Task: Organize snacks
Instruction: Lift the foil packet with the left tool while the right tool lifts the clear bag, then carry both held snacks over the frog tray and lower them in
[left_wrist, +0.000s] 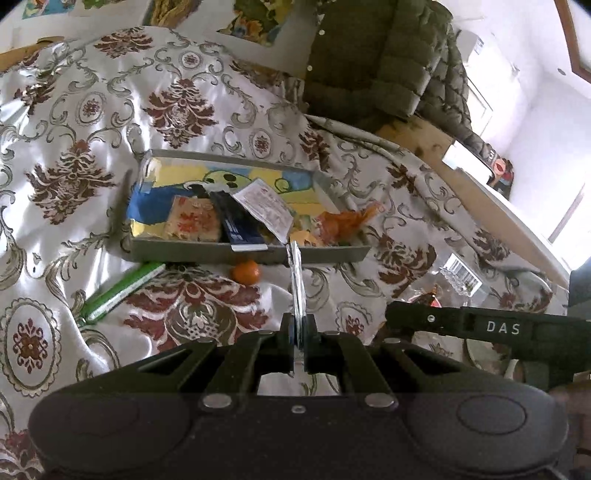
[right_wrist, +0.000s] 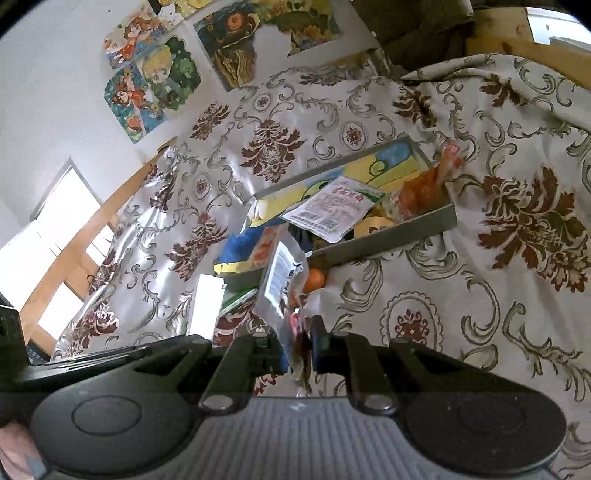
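A shallow grey tray (left_wrist: 251, 255) with a cartoon lining lies on the patterned bedspread. It holds a beige-red packet (left_wrist: 190, 221), a dark blue packet (left_wrist: 236, 225), a white packet (left_wrist: 264, 206) and an orange packet (left_wrist: 343, 221). My left gripper (left_wrist: 300, 332) is shut on a thin silvery packet (left_wrist: 297, 284), seen edge-on, above the cloth in front of the tray. My right gripper (right_wrist: 301, 347) is shut on a clear packet with a white label (right_wrist: 282, 280), held just short of the tray's (right_wrist: 388, 242) near wall. The white packet (right_wrist: 332, 210) and the orange packet (right_wrist: 424, 188) also show here.
A tangerine (left_wrist: 245, 272) and a green box (left_wrist: 122, 291) lie on the cloth against the tray's near wall. A green quilted jacket (left_wrist: 384, 62) hangs behind the tray. A wooden bed edge (left_wrist: 491, 206) runs at the right. Posters (right_wrist: 155, 81) cover the wall.
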